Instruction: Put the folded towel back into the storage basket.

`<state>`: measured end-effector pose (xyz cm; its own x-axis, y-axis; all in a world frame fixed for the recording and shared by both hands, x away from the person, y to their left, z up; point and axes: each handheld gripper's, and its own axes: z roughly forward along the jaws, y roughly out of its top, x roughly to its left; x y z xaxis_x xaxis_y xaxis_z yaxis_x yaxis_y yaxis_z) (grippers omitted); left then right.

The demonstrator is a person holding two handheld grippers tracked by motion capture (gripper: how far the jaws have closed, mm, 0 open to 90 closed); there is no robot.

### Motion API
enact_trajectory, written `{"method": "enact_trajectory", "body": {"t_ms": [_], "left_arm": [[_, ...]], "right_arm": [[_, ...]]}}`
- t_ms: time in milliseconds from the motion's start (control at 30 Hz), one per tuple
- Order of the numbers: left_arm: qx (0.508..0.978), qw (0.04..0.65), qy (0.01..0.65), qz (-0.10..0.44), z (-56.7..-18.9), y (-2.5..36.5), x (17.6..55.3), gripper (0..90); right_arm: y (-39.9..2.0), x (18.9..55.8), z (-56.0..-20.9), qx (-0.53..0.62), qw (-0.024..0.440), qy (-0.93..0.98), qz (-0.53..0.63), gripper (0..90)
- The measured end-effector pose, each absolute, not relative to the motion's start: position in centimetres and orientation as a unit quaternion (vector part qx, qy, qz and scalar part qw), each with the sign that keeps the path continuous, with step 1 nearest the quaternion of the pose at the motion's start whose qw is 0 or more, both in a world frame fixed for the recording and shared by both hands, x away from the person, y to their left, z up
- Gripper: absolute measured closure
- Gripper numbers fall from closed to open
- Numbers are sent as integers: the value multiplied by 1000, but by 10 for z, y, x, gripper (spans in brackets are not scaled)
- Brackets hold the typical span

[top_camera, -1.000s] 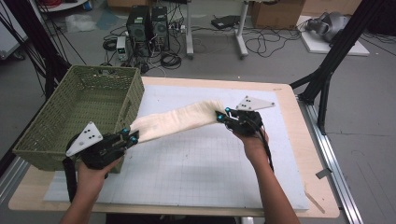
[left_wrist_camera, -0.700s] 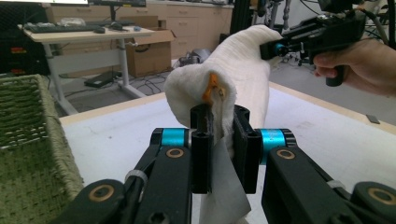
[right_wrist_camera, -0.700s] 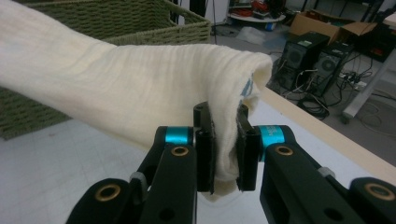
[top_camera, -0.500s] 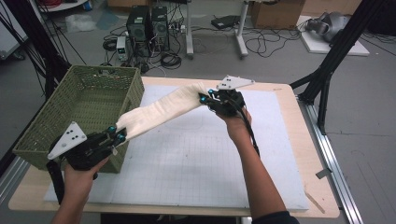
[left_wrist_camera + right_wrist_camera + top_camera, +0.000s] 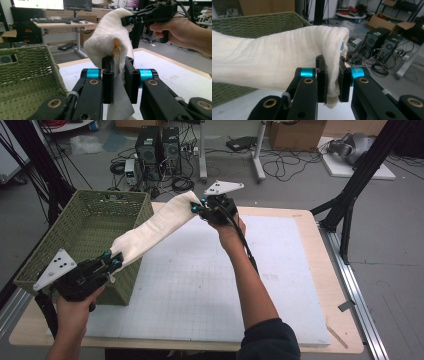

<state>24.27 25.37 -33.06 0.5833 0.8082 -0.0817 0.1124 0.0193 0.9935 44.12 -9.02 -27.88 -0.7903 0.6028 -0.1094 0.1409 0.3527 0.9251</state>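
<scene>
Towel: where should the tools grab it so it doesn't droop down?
Best at its two short ends, one tool from each side, as now: the left tool and right tool pinch the long, floppy towel stretched between them beside the basket.

high: above, facing forward-down | tool views: close along jaws | shared: towel (image 5: 150, 227), basket (image 5: 90, 227)

One cream towel (image 5: 150, 227), one green wicker basket (image 5: 75, 245), two grippers, one white mat (image 5: 200, 285)
</scene>
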Motion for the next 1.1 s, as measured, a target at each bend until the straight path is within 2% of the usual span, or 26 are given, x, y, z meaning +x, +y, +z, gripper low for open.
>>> {"method": "enact_trajectory", "body": {"t_ms": [433, 1100], "left_arm": [[631, 602, 377, 312, -326, 267, 238, 799], [607, 582, 419, 342, -329, 303, 226, 798]], "right_arm": [[-25, 470, -258, 220, 231, 791, 523, 819], [70, 493, -254, 191, 217, 805, 518, 819]]}}
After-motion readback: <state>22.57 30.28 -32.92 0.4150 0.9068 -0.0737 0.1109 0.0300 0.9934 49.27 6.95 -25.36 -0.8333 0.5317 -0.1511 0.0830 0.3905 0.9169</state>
